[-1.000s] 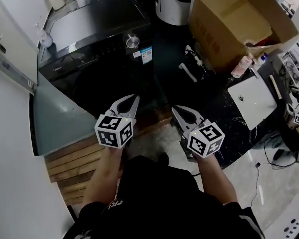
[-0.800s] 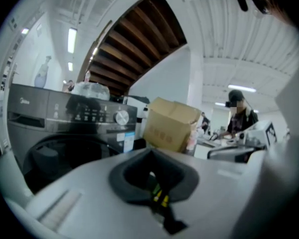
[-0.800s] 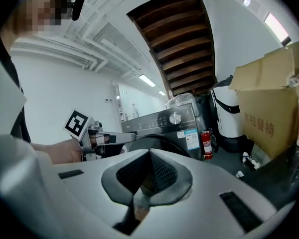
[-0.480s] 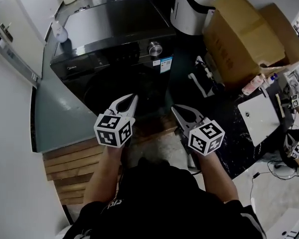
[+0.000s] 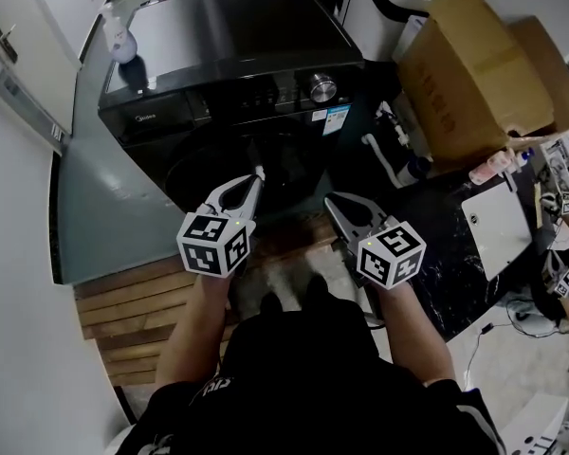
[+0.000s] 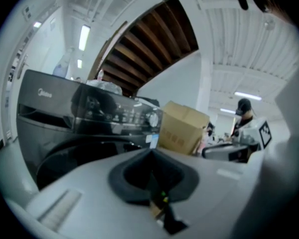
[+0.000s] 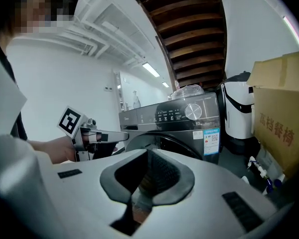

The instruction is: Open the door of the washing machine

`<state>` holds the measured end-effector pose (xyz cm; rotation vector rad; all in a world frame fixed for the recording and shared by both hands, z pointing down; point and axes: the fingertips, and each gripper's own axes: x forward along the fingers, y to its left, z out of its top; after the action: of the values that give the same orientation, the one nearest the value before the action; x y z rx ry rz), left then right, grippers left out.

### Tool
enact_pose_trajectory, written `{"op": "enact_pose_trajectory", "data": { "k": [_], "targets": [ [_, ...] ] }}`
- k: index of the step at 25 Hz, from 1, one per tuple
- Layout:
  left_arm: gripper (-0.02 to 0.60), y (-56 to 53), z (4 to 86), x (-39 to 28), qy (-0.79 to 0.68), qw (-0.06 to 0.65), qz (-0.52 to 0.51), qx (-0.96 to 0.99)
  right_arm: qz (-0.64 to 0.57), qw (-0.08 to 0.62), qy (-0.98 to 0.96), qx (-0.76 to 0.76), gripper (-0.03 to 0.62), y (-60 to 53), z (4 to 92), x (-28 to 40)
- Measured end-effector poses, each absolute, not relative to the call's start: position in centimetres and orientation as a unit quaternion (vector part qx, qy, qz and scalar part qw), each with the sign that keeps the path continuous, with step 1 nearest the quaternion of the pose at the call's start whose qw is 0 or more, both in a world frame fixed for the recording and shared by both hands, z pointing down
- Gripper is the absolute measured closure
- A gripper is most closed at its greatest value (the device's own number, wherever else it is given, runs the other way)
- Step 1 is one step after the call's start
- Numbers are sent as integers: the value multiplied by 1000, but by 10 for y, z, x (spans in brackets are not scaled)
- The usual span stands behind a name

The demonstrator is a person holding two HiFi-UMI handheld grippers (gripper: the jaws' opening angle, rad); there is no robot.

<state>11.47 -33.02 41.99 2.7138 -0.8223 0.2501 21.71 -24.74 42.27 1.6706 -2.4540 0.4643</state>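
A plain white wall (image 5: 19,330) runs along the left; pale wooden slatted planks (image 5: 123,306) lie at its foot; dark marbled stone floor (image 5: 446,254) spreads right, near a large brown cardboard box (image 5: 474,74); a long fluorescent ceiling tube (image 6: 83,37) glows overhead.

A: What does the floor carry?
B: The dark marbled floor (image 5: 427,254) bears a black washing machine (image 5: 237,102). A cardboard box (image 5: 474,64) stands to the machine's right in the head view, and a flat white panel (image 5: 498,218) lies near the box.
A: And on the left?
B: Wooden slats (image 5: 123,306) lie just in front of the machine's base. A white bottle (image 5: 120,38) stands on its top.
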Motion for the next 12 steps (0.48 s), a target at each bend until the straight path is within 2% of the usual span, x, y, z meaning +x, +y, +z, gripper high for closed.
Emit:
{"op": "enact_pose_trajectory", "data": {
  "k": [5, 12],
  "targets": [
    [572, -348, 427, 119, -294, 150, 93, 939, 151, 91, -822, 542, 474, -274, 438, 220],
    [572, -374, 430, 132, -315, 154, 101, 931, 165, 122, -846, 491, 385, -312, 455, 225]
  ]
}}
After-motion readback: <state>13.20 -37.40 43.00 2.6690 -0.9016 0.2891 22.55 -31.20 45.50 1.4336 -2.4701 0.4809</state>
